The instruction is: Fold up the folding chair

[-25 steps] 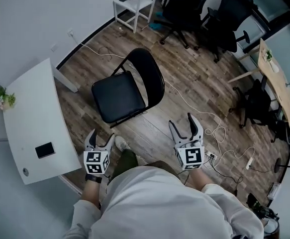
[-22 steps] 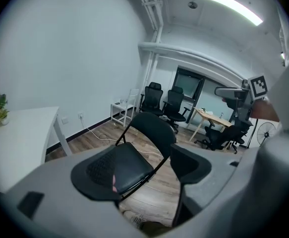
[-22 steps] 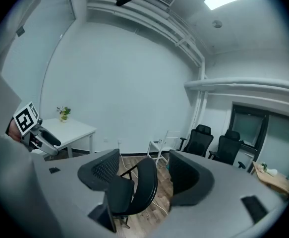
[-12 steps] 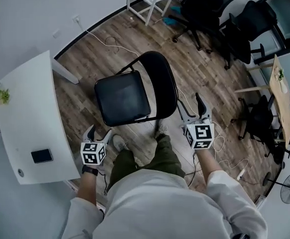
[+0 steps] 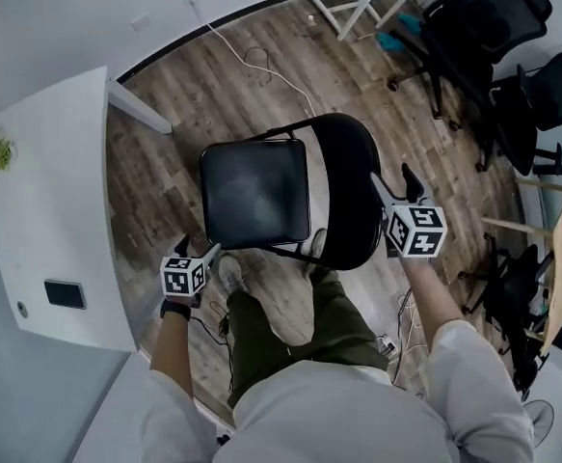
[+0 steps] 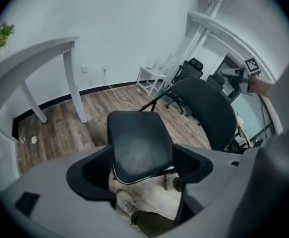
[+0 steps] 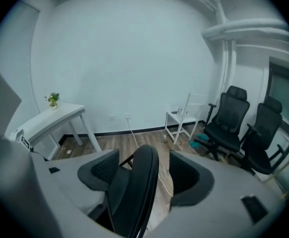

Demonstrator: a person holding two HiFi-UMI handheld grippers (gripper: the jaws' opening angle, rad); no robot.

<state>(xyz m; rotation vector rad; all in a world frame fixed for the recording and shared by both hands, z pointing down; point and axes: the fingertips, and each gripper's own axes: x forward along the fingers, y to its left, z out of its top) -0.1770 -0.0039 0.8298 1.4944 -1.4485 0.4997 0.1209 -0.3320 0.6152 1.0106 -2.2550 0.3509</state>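
The seat (image 6: 139, 145) of the folding chair (image 5: 261, 191) lies ahead of the left gripper (image 5: 198, 249), in line with the gap between its jaws. The backrest (image 6: 208, 110) is to their right, a table (image 6: 35, 53) to their left, and a shoe (image 6: 127, 202) is beneath them. The backrest's edge stands between the jaws of the right gripper (image 5: 391, 176). Beyond them a small rack (image 7: 184, 119) lies ahead, office chairs (image 7: 231, 120) to the right, and the table to the left.

We see a black folding chair (image 5: 257, 193) w/ padded square seat, rounded backrest & thin metal frame. It's fully unfolded, upright, seat level, standing on wood-plank floor (image 5: 194, 95) right in front of us, backrest twd head view's right.
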